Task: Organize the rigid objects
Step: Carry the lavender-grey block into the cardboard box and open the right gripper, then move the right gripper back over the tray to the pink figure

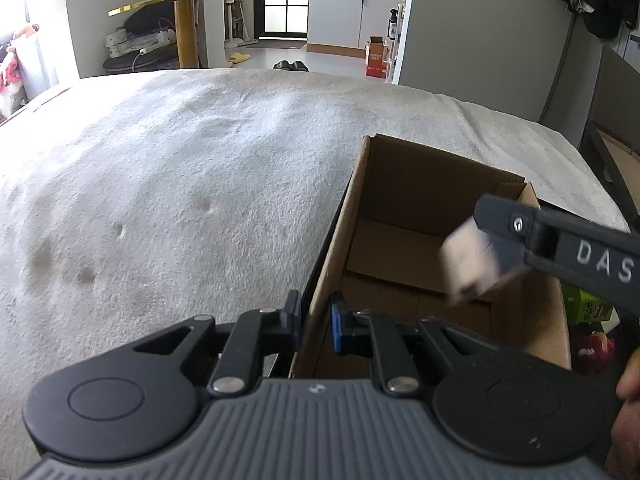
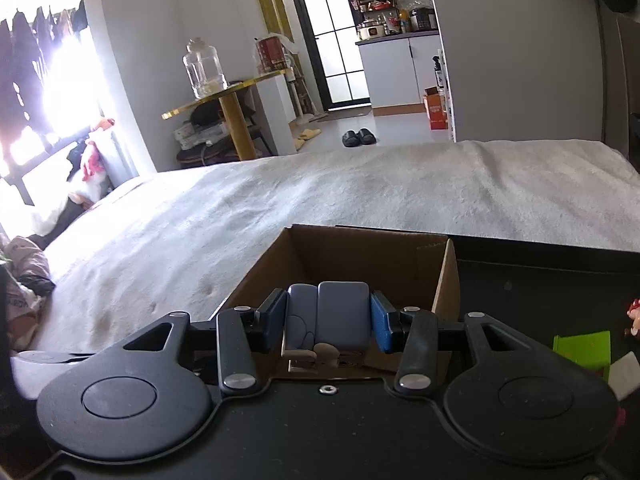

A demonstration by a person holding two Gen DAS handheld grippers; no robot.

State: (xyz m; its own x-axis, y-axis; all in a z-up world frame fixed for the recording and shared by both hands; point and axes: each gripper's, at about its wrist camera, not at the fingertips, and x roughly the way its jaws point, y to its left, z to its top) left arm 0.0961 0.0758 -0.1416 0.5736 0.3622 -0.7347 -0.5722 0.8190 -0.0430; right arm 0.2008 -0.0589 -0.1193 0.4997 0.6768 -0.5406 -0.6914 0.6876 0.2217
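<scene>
An open brown cardboard box stands on the white blanket, and my left gripper is shut on its near left wall, one pad on each side of the cardboard. Inside, the box's brown floor shows bare. From the right, my right gripper reaches over the box opening; one of its fingers shows above a blurred pale small box. In the right wrist view, my right gripper has its blue pads against both sides of that small blue-grey box, above the cardboard box.
A white fleecy blanket covers the wide surface left of and behind the box. A green package and a red toy lie right of the box on a black surface. A person's hand shows at the right edge.
</scene>
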